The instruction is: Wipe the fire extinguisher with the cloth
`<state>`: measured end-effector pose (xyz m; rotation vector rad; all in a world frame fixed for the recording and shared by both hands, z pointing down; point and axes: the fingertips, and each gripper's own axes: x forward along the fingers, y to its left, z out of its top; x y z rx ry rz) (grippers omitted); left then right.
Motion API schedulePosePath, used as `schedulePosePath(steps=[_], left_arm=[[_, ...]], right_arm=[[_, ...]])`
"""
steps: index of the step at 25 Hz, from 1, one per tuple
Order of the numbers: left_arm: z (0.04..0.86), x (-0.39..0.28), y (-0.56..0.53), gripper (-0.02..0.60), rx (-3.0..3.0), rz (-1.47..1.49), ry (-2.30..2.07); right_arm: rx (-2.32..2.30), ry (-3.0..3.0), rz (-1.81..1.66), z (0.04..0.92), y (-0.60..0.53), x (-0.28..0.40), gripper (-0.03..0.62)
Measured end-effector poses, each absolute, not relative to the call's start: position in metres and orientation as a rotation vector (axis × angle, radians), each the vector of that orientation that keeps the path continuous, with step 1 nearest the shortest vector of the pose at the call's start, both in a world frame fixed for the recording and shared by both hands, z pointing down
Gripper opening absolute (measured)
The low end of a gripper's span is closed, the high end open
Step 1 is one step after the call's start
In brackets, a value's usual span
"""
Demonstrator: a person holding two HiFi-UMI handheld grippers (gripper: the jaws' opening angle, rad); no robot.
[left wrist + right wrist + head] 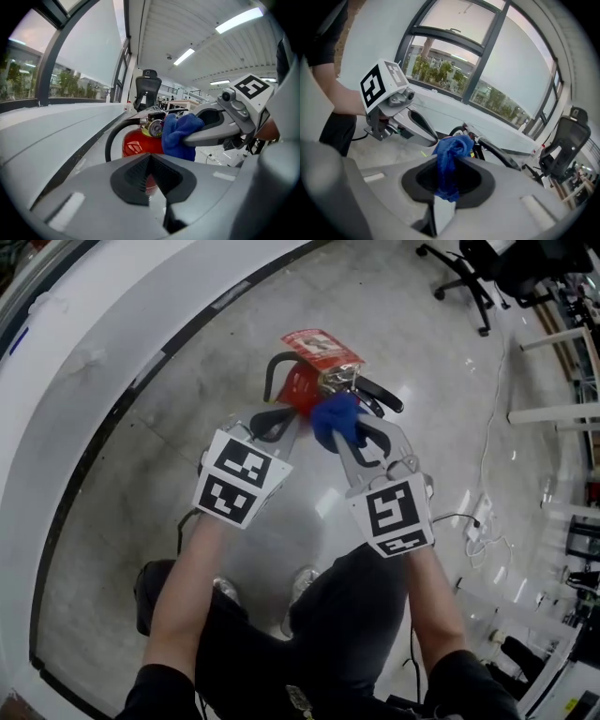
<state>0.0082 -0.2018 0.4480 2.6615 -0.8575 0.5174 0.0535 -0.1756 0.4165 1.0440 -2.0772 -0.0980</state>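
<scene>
Upright on the polished floor (pixel 141 474): a red fire extinguisher (pixel 302 387), just beyond both tongs and near the curved white wall (pixel 112 324) at left. Judged heavy and stiff, a metal cylinder with smooth painted skin, likely slippery under a wipe and liable to rock if pushed near the top. Best steadied at the black levers (pixel 380 395) or the neck, not by the loose paper tag (pixel 322 348) nor the pressure gauge (pixel 156 127), probably the one fragile part. Black hose (pixel 112 138) looping off the left side, springy, apt to snag.

Pinched narrow in the right tongs (pixel 445 187): a blue cloth (pixel 450 157), soft, light and bunched, its free end puffed out past the tips and right at the extinguisher's head, touching or not, cannot tell. Left tongs (pixel 150 173) closed tight on nothing, tips just short of the red body.

Open floor to the right and on the near side; wall crowding the left. Knees and shoes directly below the tongs. Cables (pixel 473 521) and an office chair (pixel 469 277) well apart at right, out of the way of a sweep round the cylinder.
</scene>
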Motion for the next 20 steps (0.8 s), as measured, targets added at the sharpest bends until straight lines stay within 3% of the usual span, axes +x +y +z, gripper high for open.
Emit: schedulePosePath(steps=[11,20], left_arm=[[0.435,-0.038,-0.214,0.006,2.757,0.559,-0.931],[0.416,-0.012,-0.206,0.006,2.845,0.5,-0.824]], right_arm=[[1.031,-2.12,-0.228,0.419,-0.179,0.004,0.054],[1.047,-2.138,-0.212,0.417,-0.18,0.004,0.054]])
